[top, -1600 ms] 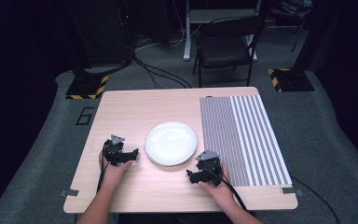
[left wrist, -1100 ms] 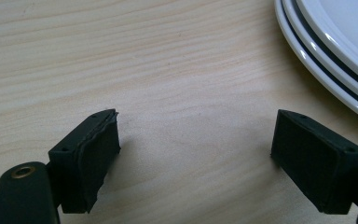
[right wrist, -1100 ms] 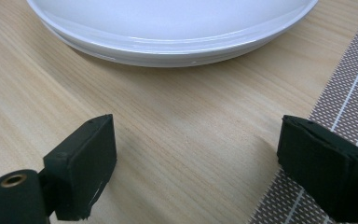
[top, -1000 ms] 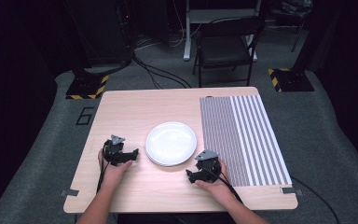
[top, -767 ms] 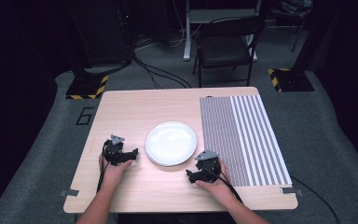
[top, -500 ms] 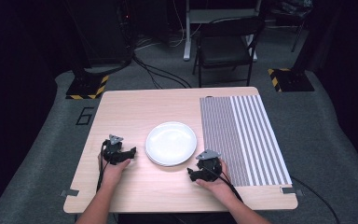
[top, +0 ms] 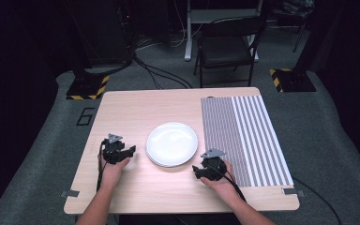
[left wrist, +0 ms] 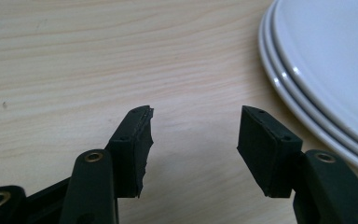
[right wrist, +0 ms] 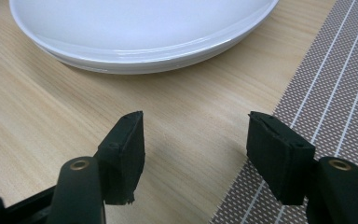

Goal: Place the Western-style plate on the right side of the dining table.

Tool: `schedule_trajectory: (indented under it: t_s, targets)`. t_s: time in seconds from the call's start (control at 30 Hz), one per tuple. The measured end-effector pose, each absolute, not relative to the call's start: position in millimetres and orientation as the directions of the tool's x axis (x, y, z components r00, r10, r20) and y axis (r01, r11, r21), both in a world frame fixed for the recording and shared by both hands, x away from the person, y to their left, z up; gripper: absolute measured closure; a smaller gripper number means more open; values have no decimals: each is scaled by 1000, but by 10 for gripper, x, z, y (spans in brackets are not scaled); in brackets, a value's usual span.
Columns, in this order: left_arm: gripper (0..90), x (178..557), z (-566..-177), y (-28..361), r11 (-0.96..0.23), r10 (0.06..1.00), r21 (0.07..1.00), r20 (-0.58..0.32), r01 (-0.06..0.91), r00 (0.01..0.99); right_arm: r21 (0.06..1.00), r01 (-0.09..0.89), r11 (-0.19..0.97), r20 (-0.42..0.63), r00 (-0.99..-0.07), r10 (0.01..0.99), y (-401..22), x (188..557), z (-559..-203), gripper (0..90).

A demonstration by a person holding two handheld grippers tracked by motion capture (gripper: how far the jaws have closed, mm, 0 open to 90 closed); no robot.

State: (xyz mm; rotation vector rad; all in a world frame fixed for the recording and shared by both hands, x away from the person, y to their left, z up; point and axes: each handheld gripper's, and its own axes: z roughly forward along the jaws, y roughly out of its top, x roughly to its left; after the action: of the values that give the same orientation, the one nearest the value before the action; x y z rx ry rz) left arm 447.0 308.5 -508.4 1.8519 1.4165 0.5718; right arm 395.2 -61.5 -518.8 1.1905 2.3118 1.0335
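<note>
From my high view the pale wooden desk is evenly lit from above while the room around it sinks into darkness. Soft glare streaks the stacked white plates; both gripper views blur slightly nearest the lens.

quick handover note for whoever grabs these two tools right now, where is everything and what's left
Left tool: jaws have just been closing, nothing between them, resting on the table left of the plates.
Right tool: jaws have just been closing too, holding nothing, at the near right of the plates beside the striped mat.
Plates: white stack at table centre, apparently three by the rims, untouched.
Done: nothing yet. Left: probably moving the plates.
</note>
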Motion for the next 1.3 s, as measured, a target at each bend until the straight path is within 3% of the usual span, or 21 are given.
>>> schedule_trajectory:
  t_s: [0.57,0.93,1.1,1.3]
  targets:
    - [451,4574,-4875,2867,-131,938,755,-114,642,326,755,545,366,18,-574,819,-654,3948,-5149,389]
    - [556,4672,-4827,2808,-87,933,724,-182,684,311,755,554,350,34,-566,824,-680,3970,-5161,389]
    - [602,4723,-4810,2727,-37,915,713,-258,701,311,757,559,338,44,-560,827,-708,3980,-5156,390]
    - [605,4724,-4813,2659,-65,913,711,-241,700,330,768,556,318,47,-544,838,-749,3994,-5150,393]
